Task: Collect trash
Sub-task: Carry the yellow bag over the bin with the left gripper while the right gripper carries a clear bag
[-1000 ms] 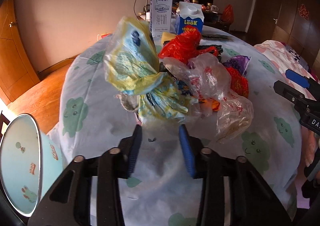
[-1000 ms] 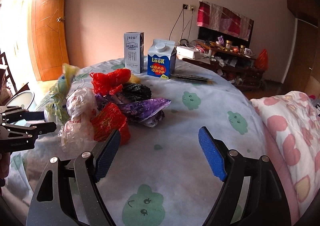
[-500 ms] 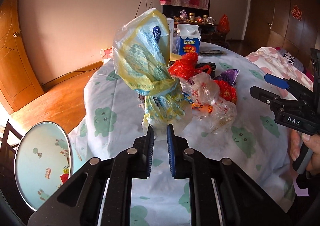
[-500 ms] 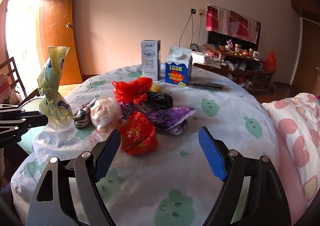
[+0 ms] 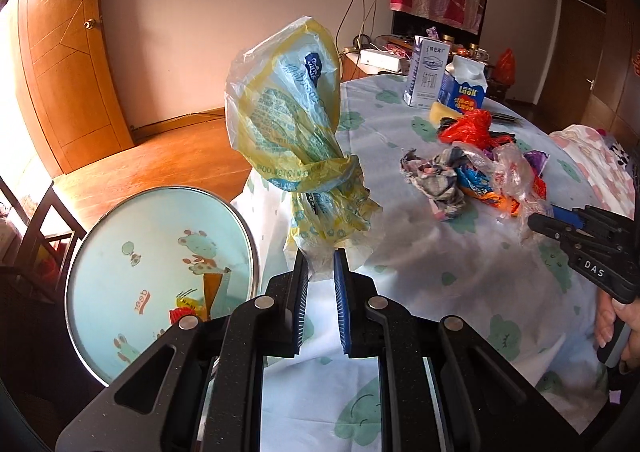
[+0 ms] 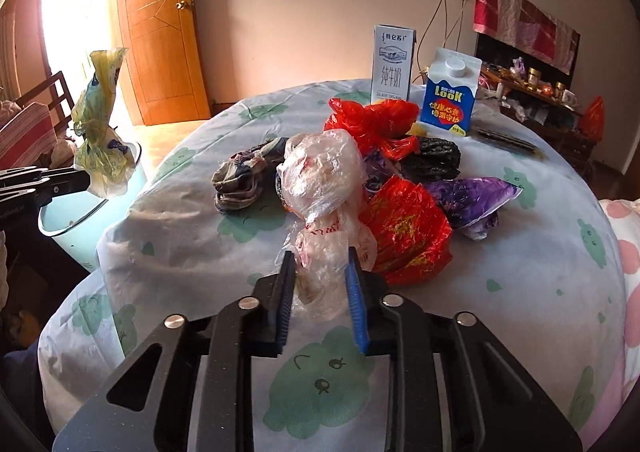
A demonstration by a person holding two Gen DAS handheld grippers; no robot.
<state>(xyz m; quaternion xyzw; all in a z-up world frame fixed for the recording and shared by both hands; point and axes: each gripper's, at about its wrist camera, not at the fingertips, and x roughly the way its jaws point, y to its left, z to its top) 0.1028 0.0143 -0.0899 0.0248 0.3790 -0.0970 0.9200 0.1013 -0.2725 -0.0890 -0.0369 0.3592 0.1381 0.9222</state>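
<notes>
Left tongs (image 5: 321, 258) angle downward, their blue pads pinched narrow on the bottom tail of the yellow bag (image 5: 296, 140), which stands off the table (image 5: 432, 264), out past its edge and over the pale blue bin (image 5: 160, 264). From the right wrist view the same bag (image 6: 102, 124) hangs at the far left, above the bin's rim (image 6: 76, 218). The bag is knotted at its waist and its long axis runs nearly upright, puffed top pointing at the ceiling, pinched end down at the pads. A second ago that bag lay on the heap with the left tongs apart in front of it; now it is lifted clear and carried over to the bin side. Right tongs (image 6: 320, 272) also tilt downward at the table, and their jaws have just been closing: wide a second ago and short of the heap, they now sit narrow, pads pressing both sides of the clear bag's (image 6: 324, 192) twisted tail. That clear bag lies on the table at the front of the pile, its tail toward the camera and its bulging end toward the red bag (image 6: 404, 228), which touches it on the right. Behind are a purple bag (image 6: 472, 196) and two cartons (image 6: 450, 92) standing upright. In the left view a hand (image 5: 618, 326) grips the right tool's handle at the frame's edge.
</notes>
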